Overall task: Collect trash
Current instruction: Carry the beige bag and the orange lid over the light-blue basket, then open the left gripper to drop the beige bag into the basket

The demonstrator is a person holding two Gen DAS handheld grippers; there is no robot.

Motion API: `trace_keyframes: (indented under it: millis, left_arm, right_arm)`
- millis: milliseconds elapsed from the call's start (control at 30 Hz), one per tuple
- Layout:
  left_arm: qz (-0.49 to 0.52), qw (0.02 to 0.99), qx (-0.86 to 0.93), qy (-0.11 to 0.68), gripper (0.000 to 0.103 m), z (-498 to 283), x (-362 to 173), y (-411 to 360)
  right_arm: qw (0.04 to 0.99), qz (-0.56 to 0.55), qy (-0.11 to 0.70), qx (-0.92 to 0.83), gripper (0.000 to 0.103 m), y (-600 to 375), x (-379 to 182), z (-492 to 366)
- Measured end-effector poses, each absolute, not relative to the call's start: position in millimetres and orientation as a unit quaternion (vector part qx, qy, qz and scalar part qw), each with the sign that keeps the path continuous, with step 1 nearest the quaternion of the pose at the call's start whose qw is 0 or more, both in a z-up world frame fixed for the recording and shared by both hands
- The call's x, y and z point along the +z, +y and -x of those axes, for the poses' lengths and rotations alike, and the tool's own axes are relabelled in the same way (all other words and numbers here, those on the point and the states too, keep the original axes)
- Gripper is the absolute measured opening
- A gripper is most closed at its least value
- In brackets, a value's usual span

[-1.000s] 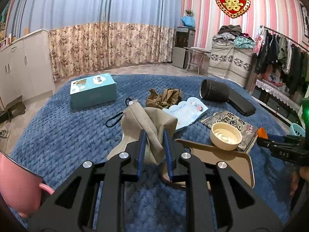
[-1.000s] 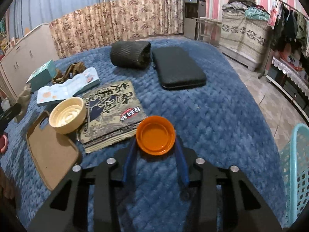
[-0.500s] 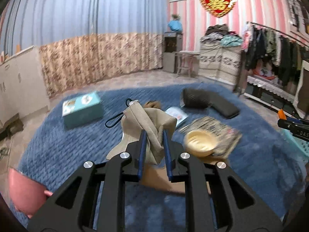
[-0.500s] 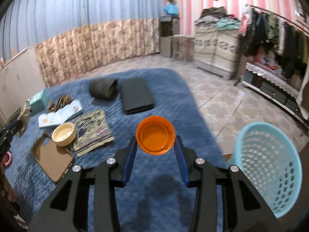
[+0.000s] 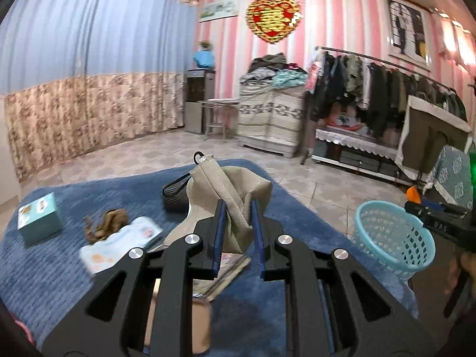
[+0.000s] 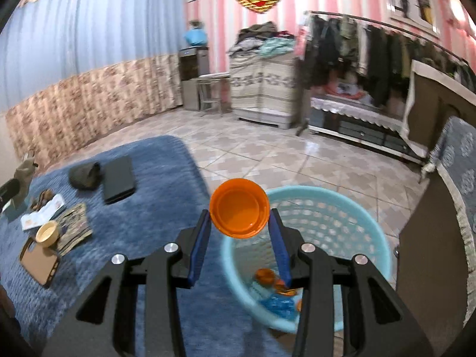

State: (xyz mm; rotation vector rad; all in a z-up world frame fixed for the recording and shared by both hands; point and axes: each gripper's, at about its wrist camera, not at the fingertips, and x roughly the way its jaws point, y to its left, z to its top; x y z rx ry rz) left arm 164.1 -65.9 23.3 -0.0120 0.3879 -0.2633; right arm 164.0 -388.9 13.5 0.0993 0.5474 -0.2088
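My left gripper (image 5: 236, 208) is shut on a beige fabric pouch (image 5: 232, 187) with a black loop and holds it above the blue bed cover (image 5: 59, 264). My right gripper (image 6: 239, 223) is shut on an orange plastic lid (image 6: 239, 207), held over the near rim of a light blue mesh basket (image 6: 342, 217) on the floor. The basket holds orange and blue trash (image 6: 276, 291). The basket (image 5: 392, 238) and the right gripper (image 5: 437, 217) also show at the right of the left wrist view.
On the bed lie a teal box (image 5: 38, 218), a brown rag (image 5: 107, 223), a booklet (image 5: 119, 247), a cream bowl (image 6: 47, 233), a brown tray (image 6: 38, 261), a dark printed packet (image 6: 73, 227) and black items (image 6: 117, 178). A dark cabinet (image 6: 431, 253) stands right of the basket.
Both grippers have swung right, away from the bed items. The right gripper carried the orange lid from over the bed to above the basket. The left still holds the pouch.
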Motion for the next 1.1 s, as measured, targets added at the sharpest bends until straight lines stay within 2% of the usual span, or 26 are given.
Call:
trace_keyframes:
  millis: [333, 700, 1100]
  left_arm:
    - [-0.018, 0.96, -0.203, 0.189, 0.016, -182.5, 21.2, -152.3]
    - [-0.052, 0.935, -0.295, 0.191, 0.016, -178.5, 1.8, -248.1]
    - [-0.072, 0.905, -0.357, 0.218, 0.016, -181.1, -24.0, -306.3]
  right_arm:
    - [0.946, -0.087, 0.27, -0.159, 0.04, -460.1, 6.7, -153.9]
    - [0.938, -0.099, 0.274, -0.189, 0.04, -492.8, -4.7, -151.7]
    - [0.926, -0.129, 0.285, -0.212, 0.04, -525.3, -22.5, -153.1]
